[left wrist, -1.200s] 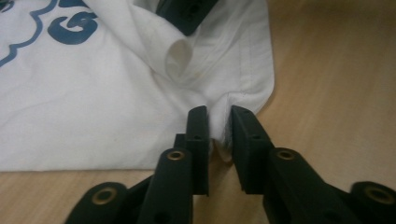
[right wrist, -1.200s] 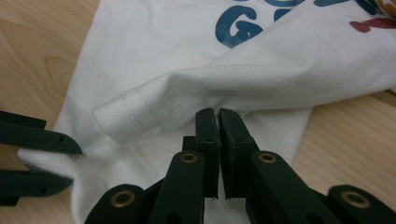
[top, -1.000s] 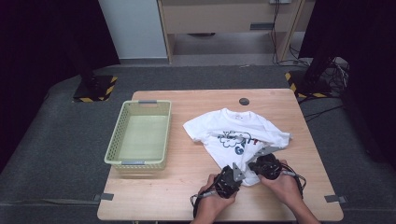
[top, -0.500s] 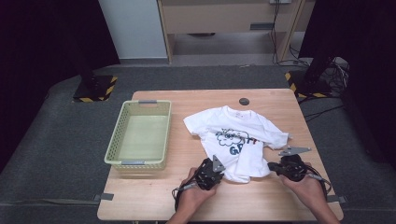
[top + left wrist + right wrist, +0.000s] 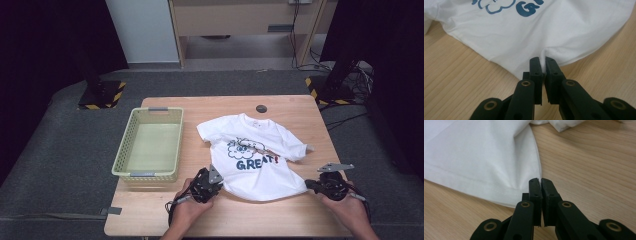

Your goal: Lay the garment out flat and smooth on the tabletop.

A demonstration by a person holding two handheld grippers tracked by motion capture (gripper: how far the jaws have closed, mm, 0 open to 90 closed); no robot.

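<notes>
White T-shirt (image 5: 257, 160) spread front-up on the wooden table (image 5: 295, 220), right of centre, blue cloud print and "GREAT" facing up, collar toward the far edge, hem toward the near edge. Left gripper (image 5: 216, 184) at the near left corner of the hem, jaws clamped on a pinch of white cloth that bunches up between the pads (image 5: 543, 65). Right gripper (image 5: 311, 185) at the near right corner of the hem, jaws pressed together on the very corner of the fabric (image 5: 539, 182). Hem drawn out between the two grippers, sagging slightly toward the near edge. Pale green basket (image 5: 121, 161) just left of the shirt, apart from it. Small dark disc (image 5: 261, 108) near the far edge, beyond the collar
</notes>
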